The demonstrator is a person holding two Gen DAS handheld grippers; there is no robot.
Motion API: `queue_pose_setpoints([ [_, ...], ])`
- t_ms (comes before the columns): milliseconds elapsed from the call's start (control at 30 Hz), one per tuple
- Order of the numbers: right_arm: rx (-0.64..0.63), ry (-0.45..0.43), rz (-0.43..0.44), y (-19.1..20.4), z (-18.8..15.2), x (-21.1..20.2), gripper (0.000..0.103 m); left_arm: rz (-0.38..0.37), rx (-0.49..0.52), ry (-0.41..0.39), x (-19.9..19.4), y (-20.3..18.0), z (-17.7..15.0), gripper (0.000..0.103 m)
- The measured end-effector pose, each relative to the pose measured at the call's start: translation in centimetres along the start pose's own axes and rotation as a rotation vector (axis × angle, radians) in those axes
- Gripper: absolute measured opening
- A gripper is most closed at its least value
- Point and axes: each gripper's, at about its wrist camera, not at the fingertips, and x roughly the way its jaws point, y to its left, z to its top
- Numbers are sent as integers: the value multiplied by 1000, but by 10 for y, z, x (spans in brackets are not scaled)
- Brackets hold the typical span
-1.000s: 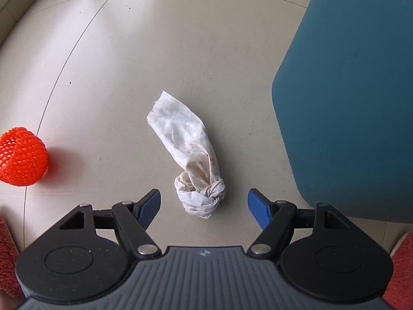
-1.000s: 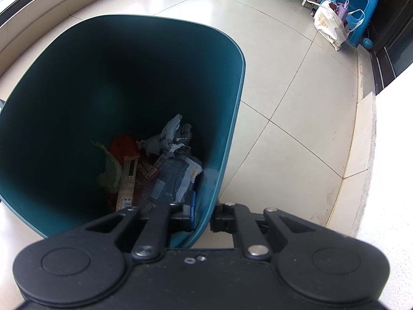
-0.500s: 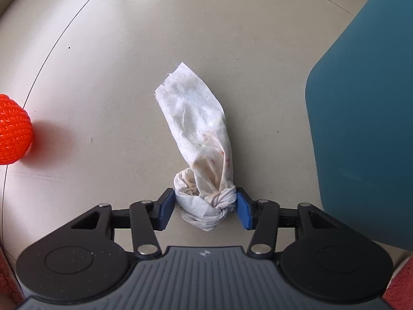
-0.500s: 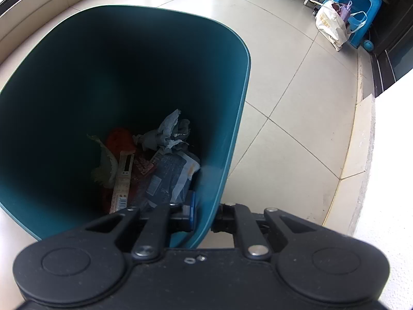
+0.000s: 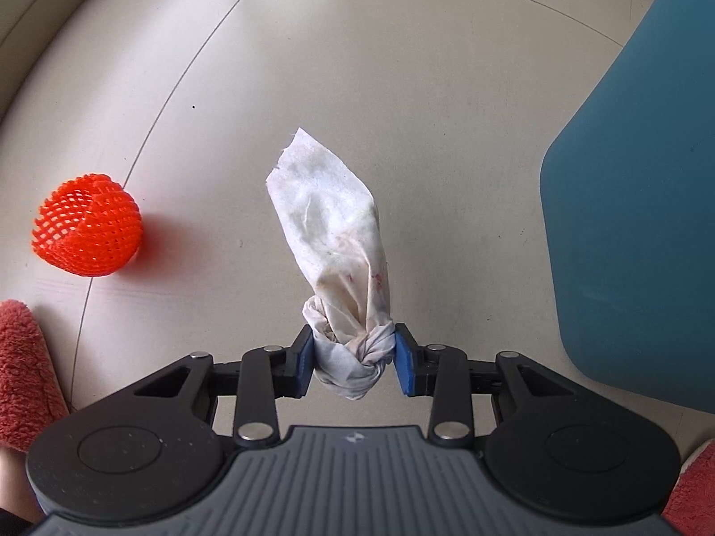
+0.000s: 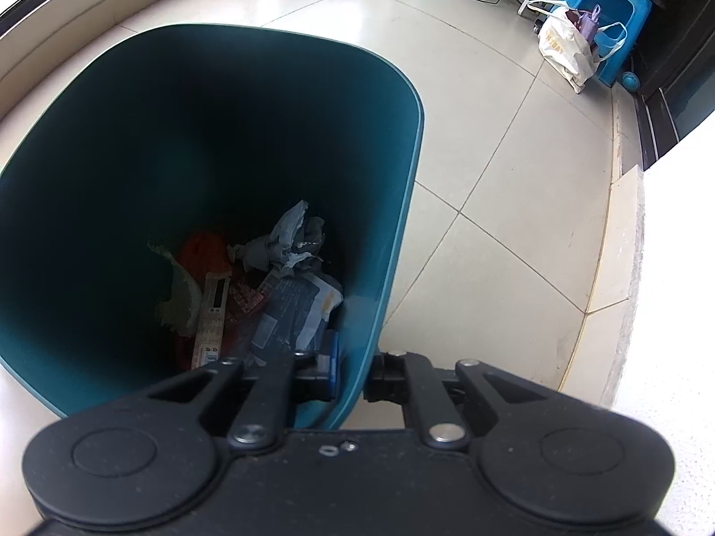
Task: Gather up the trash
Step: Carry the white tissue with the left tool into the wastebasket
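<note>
My left gripper (image 5: 353, 364) is shut on the knotted end of a stained white tissue (image 5: 335, 241), which hangs lifted off the tiled floor. An orange foam fruit net (image 5: 87, 225) lies on the floor to the left. The teal trash bin (image 5: 634, 223) stands at the right of the left wrist view. My right gripper (image 6: 353, 375) is shut on the bin's rim (image 6: 380, 308), one finger inside and one outside. Inside the bin (image 6: 178, 143) lie crumpled paper and wrappers (image 6: 268, 290).
Red fuzzy slippers (image 5: 22, 370) sit at the lower corners of the left wrist view. In the right wrist view a blue stool (image 6: 612, 27) with a white bag (image 6: 567, 49) stands far right, beside a raised step (image 6: 621, 250).
My left gripper closed on the tissue's knot and lifted it off the floor. The right gripper kept its hold on the bin rim.
</note>
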Motion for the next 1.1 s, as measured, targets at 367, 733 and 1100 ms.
queue_pose_setpoints([
  [367,27,-21,16,-7,0,-5,8,23,48,-102,-100,-13,8,35],
  [733,53,-75,24,-11,-1,-21,7,-10,116,-198,-192,-43,9,35],
  [1100,73,-135,51,-16,-6,-43,5,-130,247,-313,-265,-114,19,35],
])
